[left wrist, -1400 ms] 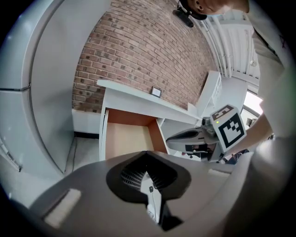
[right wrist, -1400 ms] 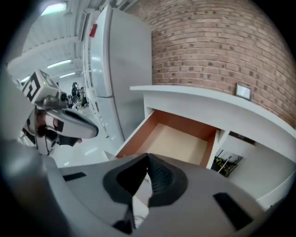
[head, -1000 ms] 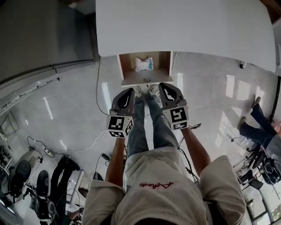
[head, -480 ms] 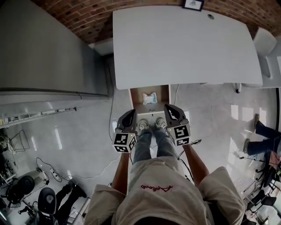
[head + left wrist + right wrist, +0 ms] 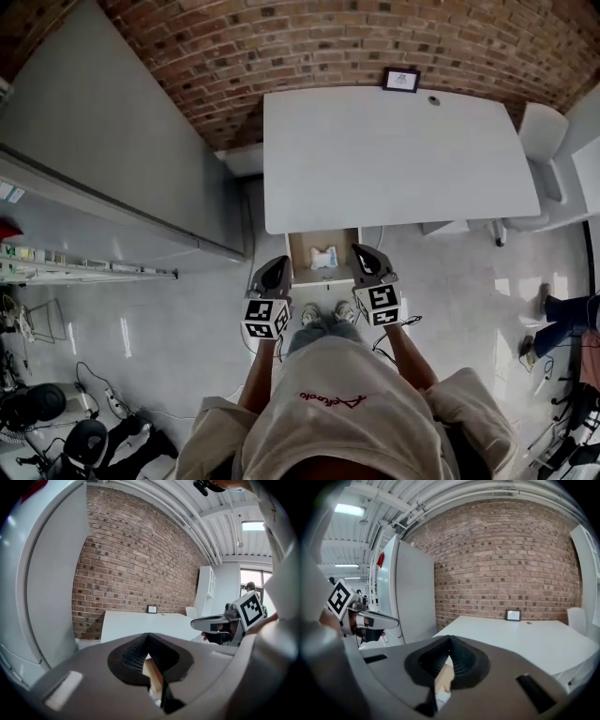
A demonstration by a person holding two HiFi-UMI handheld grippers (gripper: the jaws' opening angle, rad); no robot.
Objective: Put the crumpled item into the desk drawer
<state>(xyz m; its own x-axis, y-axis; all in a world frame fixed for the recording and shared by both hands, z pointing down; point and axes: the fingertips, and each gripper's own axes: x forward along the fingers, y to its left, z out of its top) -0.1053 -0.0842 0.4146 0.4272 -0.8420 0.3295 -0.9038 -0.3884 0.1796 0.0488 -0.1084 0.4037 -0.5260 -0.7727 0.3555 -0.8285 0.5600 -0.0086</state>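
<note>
Wooden drawer (image 5: pixel 302 251) juts past desk (image 5: pixel 394 155) edge, crumpled item (image 5: pixel 323 257) inside.

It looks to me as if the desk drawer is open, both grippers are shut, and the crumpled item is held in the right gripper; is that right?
Not quite. The crumpled item is not in the right gripper, whose jaws are together on nothing; the head view shows it lying inside the drawer. The drawer is indeed open and the left gripper shut too.

Open drawer (image 5: pixel 302 251) top seems unobstructed; desk (image 5: pixel 394 155) edge overhangs its back.
</note>
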